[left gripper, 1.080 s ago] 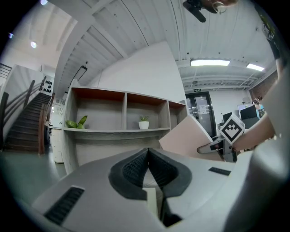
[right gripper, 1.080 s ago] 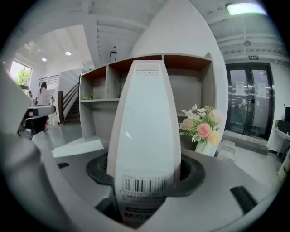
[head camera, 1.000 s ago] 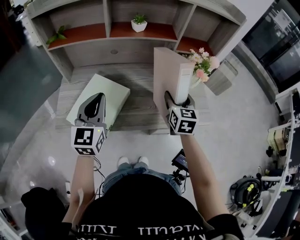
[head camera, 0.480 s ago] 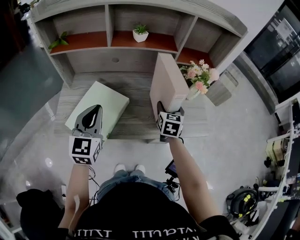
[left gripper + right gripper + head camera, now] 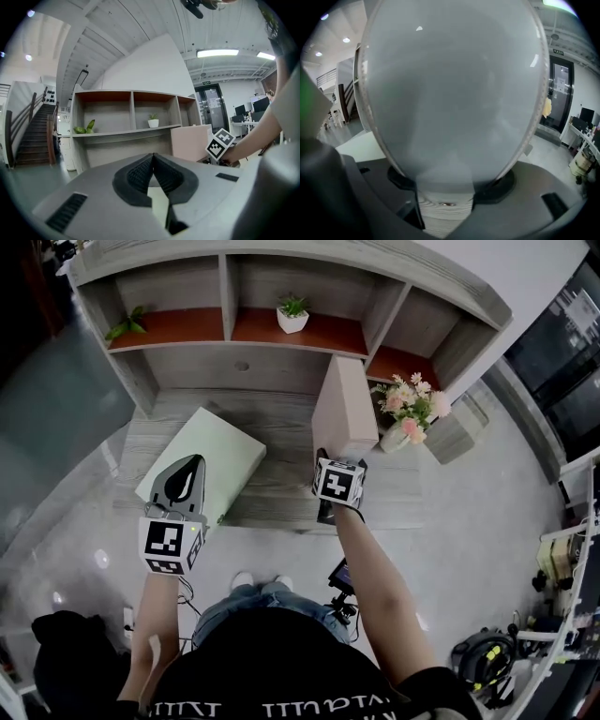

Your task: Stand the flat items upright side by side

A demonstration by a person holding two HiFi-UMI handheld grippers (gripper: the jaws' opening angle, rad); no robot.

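Pale pink flat box (image 5: 345, 407) stands upright on grey wooden ledge (image 5: 281, 423); right gripper (image 5: 328, 457) pinches its base edge for steadiness, jaws just easing open. Left gripper (image 5: 190, 465), jaws pressed together, empty, hovers over flat-lying pale green box (image 5: 220, 442).

Wooden ledge (image 5: 281, 423) bears green box (image 5: 214, 451), seemingly flat, upright pink box (image 5: 345, 409), vase (image 5: 391, 439).

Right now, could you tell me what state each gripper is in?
Left gripper: closed, holding nothing.
Right gripper: gripping the upright pink box, its jaws having just been opening.
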